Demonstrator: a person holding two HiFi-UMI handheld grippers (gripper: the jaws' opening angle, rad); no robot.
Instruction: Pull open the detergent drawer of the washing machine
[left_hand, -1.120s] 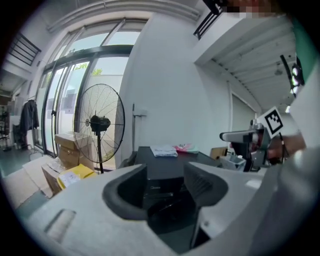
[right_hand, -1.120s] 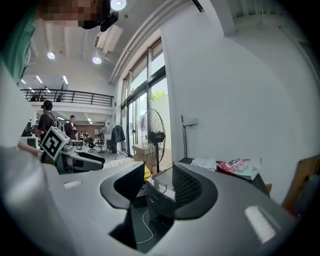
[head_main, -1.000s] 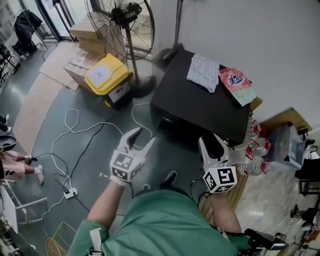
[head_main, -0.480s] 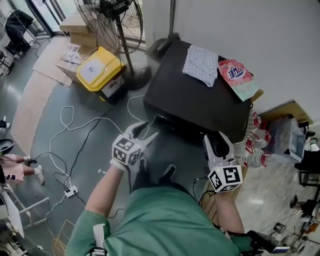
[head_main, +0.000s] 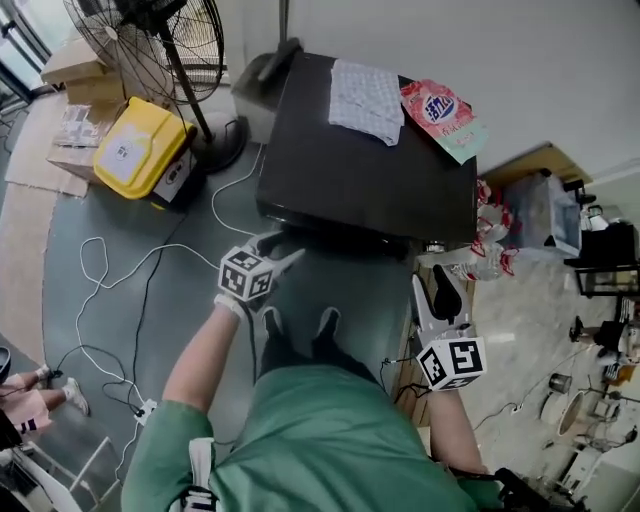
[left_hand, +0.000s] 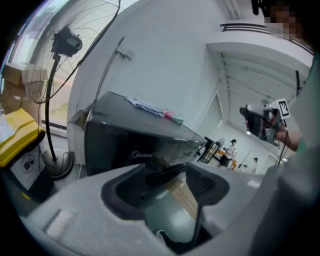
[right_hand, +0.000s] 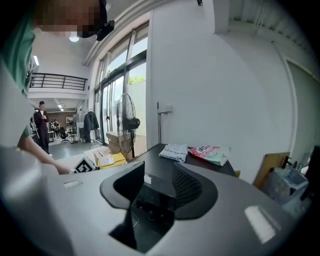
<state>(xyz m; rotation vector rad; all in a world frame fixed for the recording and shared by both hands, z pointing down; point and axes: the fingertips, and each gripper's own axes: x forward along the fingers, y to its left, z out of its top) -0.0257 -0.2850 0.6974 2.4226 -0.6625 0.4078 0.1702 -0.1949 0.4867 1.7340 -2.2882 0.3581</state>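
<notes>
Black and boxy, the washing machine (head_main: 370, 170) stands against a white wall (head_main: 540, 60), its dark front (left_hand: 115, 145) turned toward the person. The detergent drawer lies somewhere in that front, but its outline cannot be told apart from the dark panel. To the machine's left stands a pedestal fan (head_main: 150, 40), and near it on the grey floor (head_main: 150, 300) sits a yellow bin (head_main: 135, 150). On the machine's lid lie a pale checked cloth (head_main: 365, 98) and, just beside it, a pink detergent bag (head_main: 440, 115). The left tool (head_main: 280, 250) is near the front's upper left corner without touching it. Its jaws are wide, have just been opening, and grip nothing. The right tool (head_main: 432, 285) hangs by the machine's right front corner, jaws apart and empty.
</notes>
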